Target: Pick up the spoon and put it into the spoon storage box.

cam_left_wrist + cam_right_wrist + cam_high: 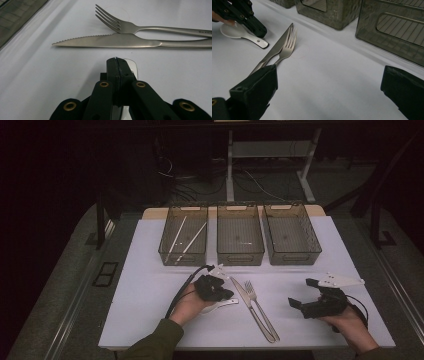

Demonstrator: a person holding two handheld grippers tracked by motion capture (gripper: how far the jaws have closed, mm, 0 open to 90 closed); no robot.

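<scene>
Three smoky translucent bins stand in a row along the far part of the white board (150, 270). The left bin (183, 236) holds two pale chopsticks (184, 240), beside it come the middle bin (240, 235) and the right bin (291, 234). Nearer than the middle bin, a knife (252, 310) and fork (261, 310) lie side by side, touching, with a white spoon (222, 305) just left of the knife.

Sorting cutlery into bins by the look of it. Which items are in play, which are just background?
In play:
- white spoon, clamped by the left gripper
- knife and fork on the mat
- three bins; the left one holds chopsticks
- right gripper, open

Background:
- floor cables
- desk frame behind the table
</scene>
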